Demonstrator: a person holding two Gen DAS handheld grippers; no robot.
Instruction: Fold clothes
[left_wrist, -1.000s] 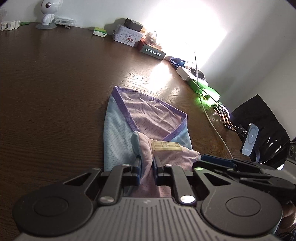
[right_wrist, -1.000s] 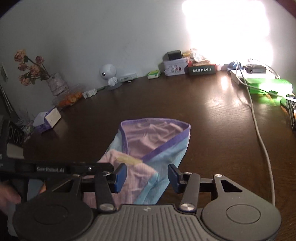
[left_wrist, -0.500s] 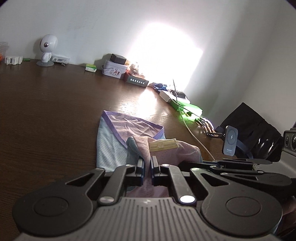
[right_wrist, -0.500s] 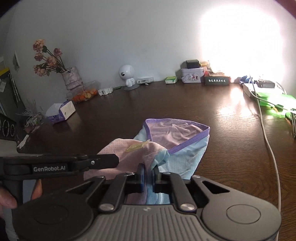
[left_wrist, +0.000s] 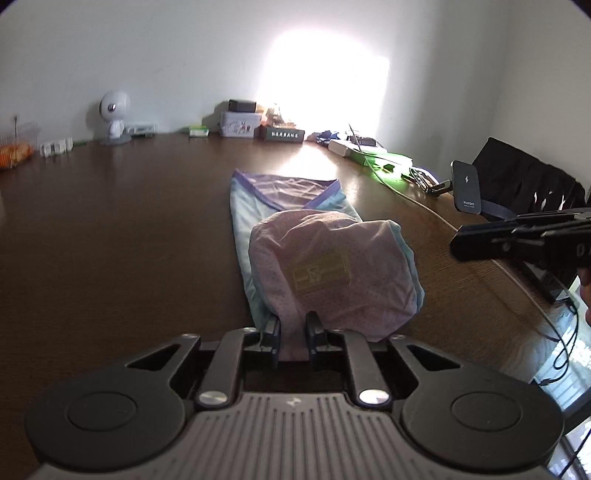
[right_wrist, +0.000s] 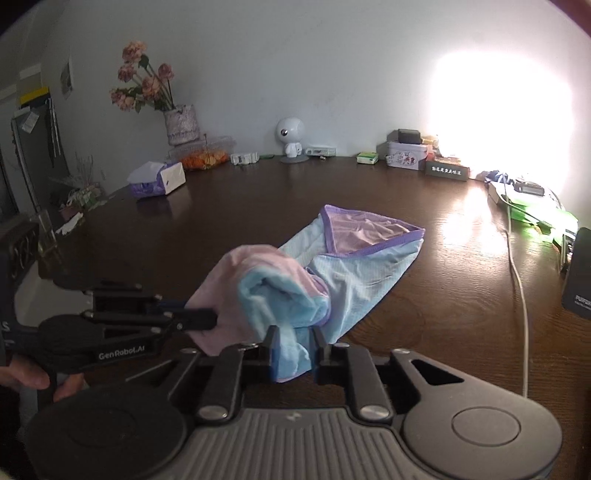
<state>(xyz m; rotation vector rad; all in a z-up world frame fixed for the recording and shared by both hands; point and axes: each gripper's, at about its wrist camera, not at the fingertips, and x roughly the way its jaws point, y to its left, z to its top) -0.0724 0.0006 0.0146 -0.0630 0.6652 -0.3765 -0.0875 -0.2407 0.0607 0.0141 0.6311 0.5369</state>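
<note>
**Left wrist view: both grippers at the near hem of the garment, jaws easing apart**

From the left wrist view, the garment (left_wrist: 325, 258) lies lengthwise on the dark wooden table (left_wrist: 110, 240), its purple-trimmed far end pointing toward twelve o'clock. The near end is doubled up into a pink mound with a yellow label (left_wrist: 321, 275) facing up. The left gripper (left_wrist: 291, 332) sits at six o'clock with the pink hem running between its jaws; the jaws are opening, a small gap showing on either side of the cloth, so the pads no longer seem to pinch it. Off at three o'clock a black gripper arm reaches in from the side.

From the right wrist view, the right gripper (right_wrist: 293, 347) has a light blue fold of the same garment (right_wrist: 369, 266) hanging between its jaws, and these are opening too, the fabric slack between them. At nine o'clock the left gripper (right_wrist: 207, 319) meets the pink bundle edge-on, a hand (right_wrist: 33, 376) wrapped round its handle. A white cable (right_wrist: 517, 266) trails down the table at three o'clock, well apart from the cloth.
</note>
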